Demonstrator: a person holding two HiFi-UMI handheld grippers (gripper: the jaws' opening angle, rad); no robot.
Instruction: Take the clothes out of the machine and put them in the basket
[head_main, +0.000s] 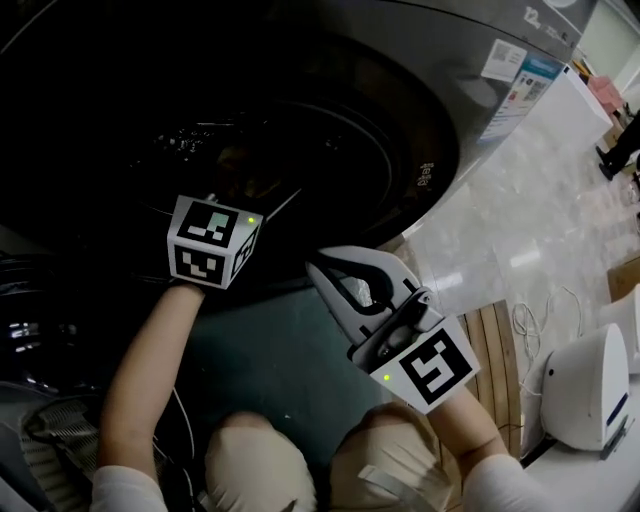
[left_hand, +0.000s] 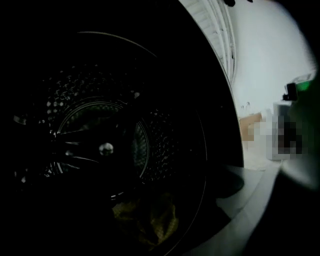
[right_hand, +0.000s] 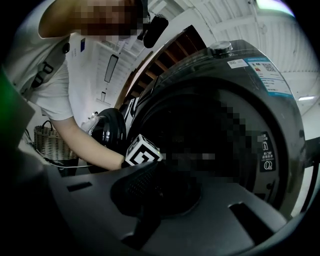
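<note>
Clothes (left_hand: 147, 220) lay in the drum (left_hand: 100, 145) below left gripper (head_main: 214, 242), jaws too dark to read; right gripper (head_main: 318, 268) closed, empty. Removal judged outstanding.

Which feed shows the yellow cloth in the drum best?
The left gripper view: it looks into the drum, and the yellow cloth lies dimly at its bottom. The head view shows only darkness there; the right gripper view shows nothing of it.
</note>
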